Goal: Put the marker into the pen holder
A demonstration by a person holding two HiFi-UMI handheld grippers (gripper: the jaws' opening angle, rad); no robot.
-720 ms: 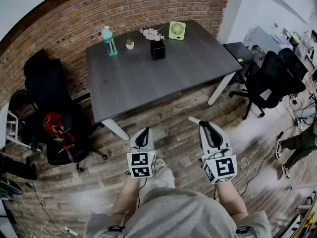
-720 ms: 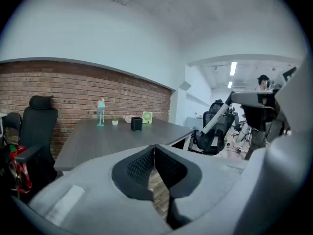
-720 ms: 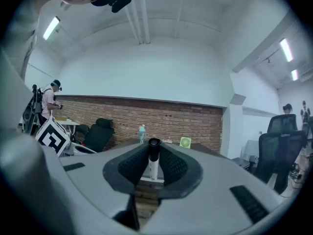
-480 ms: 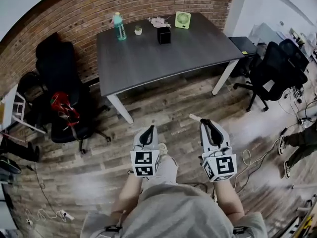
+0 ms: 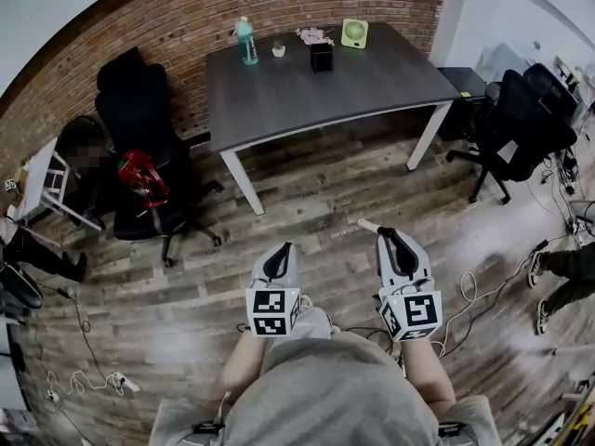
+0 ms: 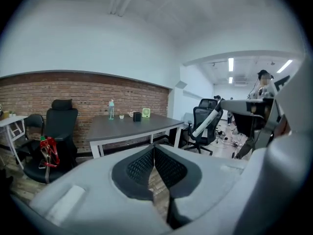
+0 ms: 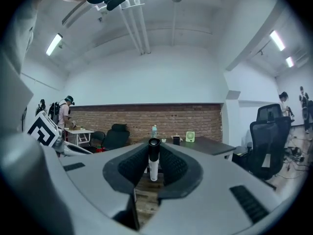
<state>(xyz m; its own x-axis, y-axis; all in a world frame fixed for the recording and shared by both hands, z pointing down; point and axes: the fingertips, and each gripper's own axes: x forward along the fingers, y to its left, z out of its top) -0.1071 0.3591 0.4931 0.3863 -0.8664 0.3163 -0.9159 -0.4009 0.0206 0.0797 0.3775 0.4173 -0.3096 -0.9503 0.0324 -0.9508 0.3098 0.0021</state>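
Your right gripper (image 5: 391, 241) is clamped on the marker (image 7: 153, 161). In the right gripper view it stands between the two dark pads with its black cap up and its white barrel pointing down. That hold suits the job, since the free lower end can go into an opening first. From the head view only the white end (image 5: 368, 224) shows, poking out beside the gripper's tip.

Your left gripper (image 5: 276, 260) has its jaws pressed together with nothing between them. It rides alongside at the same height, probably just kept out of the way (this looks like one-handed work).

The pen holder (image 5: 322, 57), a small black box, sits on the far side of the grey table (image 5: 390, 86), near the brick wall. A green bottle (image 5: 245, 41), a little potted plant (image 5: 278, 49), some flowers (image 5: 314, 35) and a small green fan (image 5: 353, 32) stand in a row around it. You are standing on the wooden floor (image 5: 316, 203), well apart from the table, so the marker is nowhere near the holder.

My read is that the carrying leg is under way, with the drop not yet begun. You will need to close in and come down over the holder from above, avoiding the flowers just beside it.
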